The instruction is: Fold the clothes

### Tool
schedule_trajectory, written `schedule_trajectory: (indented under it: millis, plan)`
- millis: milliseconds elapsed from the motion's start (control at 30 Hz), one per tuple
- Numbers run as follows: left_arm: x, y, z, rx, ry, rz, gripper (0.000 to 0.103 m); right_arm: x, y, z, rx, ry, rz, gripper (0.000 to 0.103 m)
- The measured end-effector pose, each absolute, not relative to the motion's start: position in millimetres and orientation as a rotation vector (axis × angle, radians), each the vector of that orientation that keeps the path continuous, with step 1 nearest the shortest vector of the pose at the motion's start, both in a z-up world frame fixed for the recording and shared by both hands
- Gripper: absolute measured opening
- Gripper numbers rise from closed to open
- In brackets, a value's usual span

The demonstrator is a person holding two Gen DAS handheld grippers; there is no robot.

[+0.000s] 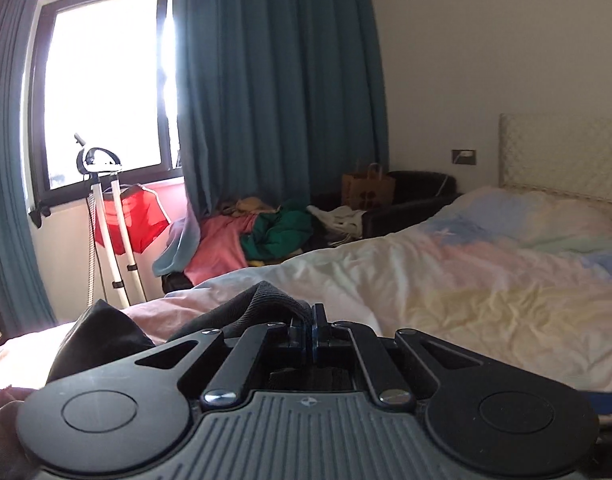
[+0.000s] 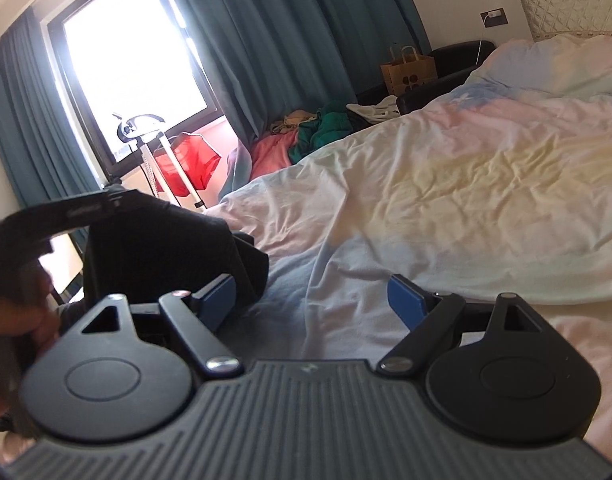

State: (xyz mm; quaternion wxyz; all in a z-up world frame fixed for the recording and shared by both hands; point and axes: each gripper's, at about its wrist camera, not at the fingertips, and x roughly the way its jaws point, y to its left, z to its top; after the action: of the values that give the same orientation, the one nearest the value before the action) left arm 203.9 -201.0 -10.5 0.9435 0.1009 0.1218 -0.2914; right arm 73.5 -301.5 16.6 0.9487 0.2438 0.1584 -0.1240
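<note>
Up at the near-left edge of the bed (image 2: pixel 446 184), the dark garment (image 2: pixel 162 248) hangs in a bunched fold, its ribbed hem (image 1: pixel 278 300) caught between the blue pads of the left gripper (image 1: pixel 315 336), whose fingers are pressed together on the cloth with no gap showing. From that pinch the fabric runs back and down to the left, so its long axis slants from the raised hem toward the bed's near-left corner, where a loose dark lobe (image 1: pixel 98 340) rests on the pastel duvet. Seen from the right wrist, the garment drapes below the left gripper and ends just beside the left finger of the right gripper (image 2: pixel 314 300); whether it touches that finger cannot be told. The right gripper's fingers stand wide apart with only crumpled duvet between them. Beyond the bed's far edge lie a heap of pink and green clothes (image 1: pixel 266 232), a paper bag (image 1: pixel 368 190) and teal curtains (image 1: pixel 282 80) by the window.
</note>
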Motion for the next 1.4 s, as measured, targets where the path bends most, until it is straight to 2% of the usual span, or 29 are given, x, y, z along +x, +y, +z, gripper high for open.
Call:
schedule_trajectory:
  millis: [167,300,500,733,933,1000,1033,1067,1167,1267,1367,1400]
  plan:
    - [114,-150,-21,0.173,0.295,-0.667,0.002,60,-295,23,0.524,0.317,-0.204,0.086]
    - [88,-121,-58,0.157,0.372,-0.621,0.002,56,-288,24,0.565,0.355,-0.145,0.081]
    - [87,-84,-103,0.031,0.504,-0.577,0.003,50,-278,20,0.648,0.405,-0.047,0.070]
    - [96,-65,-115,-0.046,0.551,-0.585,0.004,75,-279,-6,0.793,0.519,-0.044,0.070]
    - [115,-56,-122,-0.106,0.579,-0.588,0.005,134,-291,-34,0.949,0.652,-0.060,0.069]
    - [124,-54,-124,-0.117,0.593,-0.592,0.005,153,-300,-47,1.013,0.672,-0.107,0.051]
    - [128,-54,-125,-0.122,0.597,-0.595,0.007,161,-303,-53,1.034,0.681,-0.137,0.026]
    - [131,-53,-126,-0.127,0.596,-0.599,0.008,167,-306,-58,1.051,0.690,-0.167,0.013]
    - [139,-54,-128,-0.134,0.588,-0.613,0.010,183,-304,-50,0.960,0.692,-0.208,0.008]
    - [140,-55,-124,-0.153,0.554,-0.649,0.016,180,-316,-17,0.915,0.563,-0.198,0.007]
    - [135,-55,-114,-0.189,0.506,-0.697,0.032,176,-329,19,0.875,0.419,-0.182,0.007]
    - [132,-54,-109,-0.203,0.481,-0.715,0.042,170,-338,27,0.880,0.369,-0.186,0.007]
